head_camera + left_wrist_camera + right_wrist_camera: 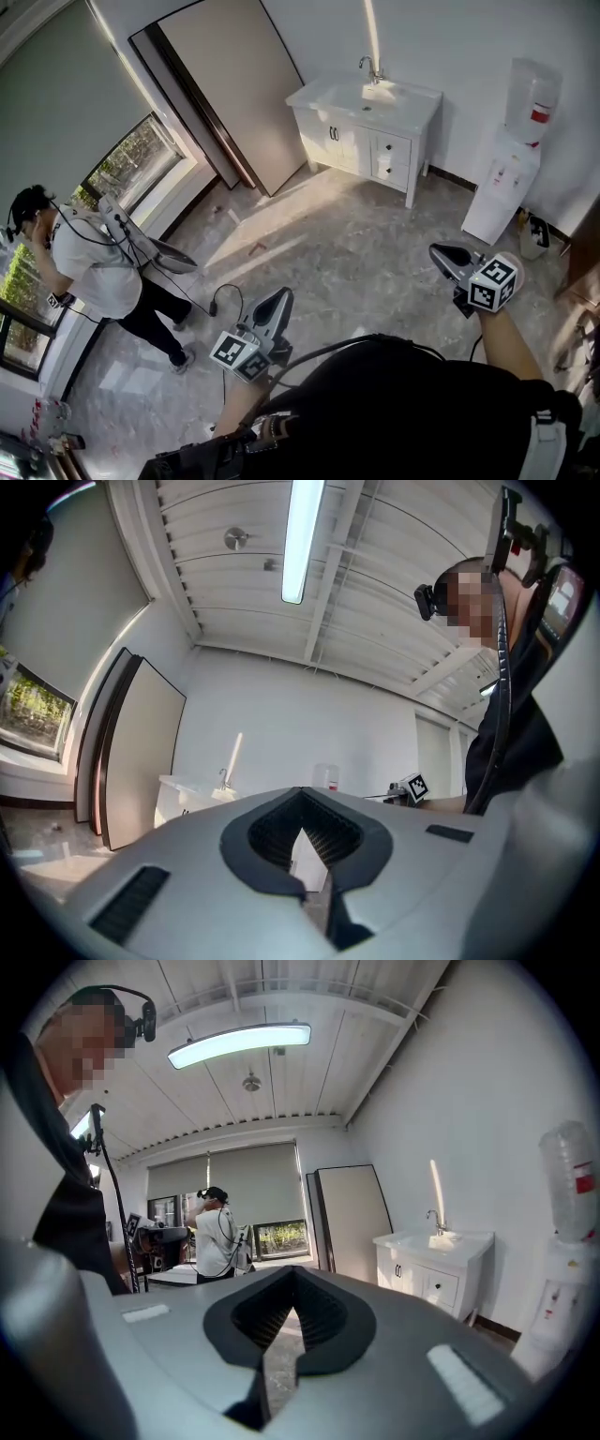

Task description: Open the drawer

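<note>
A white vanity cabinet (361, 141) with a sink and tap stands against the far wall. Two small drawers (391, 159) sit one above the other at its right side, both closed. The right gripper view shows them too, drawers (441, 1288) at the right. My left gripper (281, 298) is low in the head view, over the floor and far from the cabinet. My right gripper (441, 253) is further right, also well short of it. Both are shut and hold nothing, as seen on the left gripper (302, 808) and the right gripper (293, 1274).
A water dispenser (511, 178) stands right of the cabinet. A large brown panel (234, 94) leans on the wall at its left. A person (89, 267) with equipment stands by the window (131, 164). A black cable (225, 295) lies on the marble floor.
</note>
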`<state>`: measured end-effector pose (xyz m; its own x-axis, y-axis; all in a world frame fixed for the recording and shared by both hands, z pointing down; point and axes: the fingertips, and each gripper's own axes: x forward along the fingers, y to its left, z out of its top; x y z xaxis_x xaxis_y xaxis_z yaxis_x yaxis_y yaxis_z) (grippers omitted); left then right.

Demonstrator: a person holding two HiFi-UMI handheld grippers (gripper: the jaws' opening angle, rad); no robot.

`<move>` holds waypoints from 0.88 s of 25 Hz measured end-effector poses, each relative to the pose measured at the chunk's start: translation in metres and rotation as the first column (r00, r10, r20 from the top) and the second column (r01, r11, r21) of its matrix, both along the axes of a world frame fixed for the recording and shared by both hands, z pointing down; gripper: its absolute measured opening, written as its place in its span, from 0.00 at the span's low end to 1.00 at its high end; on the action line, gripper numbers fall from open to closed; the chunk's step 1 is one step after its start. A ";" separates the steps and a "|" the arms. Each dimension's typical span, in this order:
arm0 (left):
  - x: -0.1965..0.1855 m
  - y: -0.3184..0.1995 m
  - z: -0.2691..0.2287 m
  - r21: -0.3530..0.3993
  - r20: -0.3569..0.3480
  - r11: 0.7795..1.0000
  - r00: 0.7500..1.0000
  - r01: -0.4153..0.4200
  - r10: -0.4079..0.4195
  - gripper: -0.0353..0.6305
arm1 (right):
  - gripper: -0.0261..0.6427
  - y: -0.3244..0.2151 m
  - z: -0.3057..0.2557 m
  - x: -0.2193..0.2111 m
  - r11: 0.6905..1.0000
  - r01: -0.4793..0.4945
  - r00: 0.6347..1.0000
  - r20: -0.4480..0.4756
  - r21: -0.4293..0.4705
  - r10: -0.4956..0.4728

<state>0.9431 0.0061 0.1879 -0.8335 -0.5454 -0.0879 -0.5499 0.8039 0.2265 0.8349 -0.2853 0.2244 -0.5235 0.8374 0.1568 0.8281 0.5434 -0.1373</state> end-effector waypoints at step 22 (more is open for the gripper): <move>-0.237 0.201 -0.008 0.005 0.046 0.990 0.989 -0.144 0.144 0.05 | 0.04 0.187 -0.020 -0.193 0.988 -0.148 0.988 0.039 0.031 0.147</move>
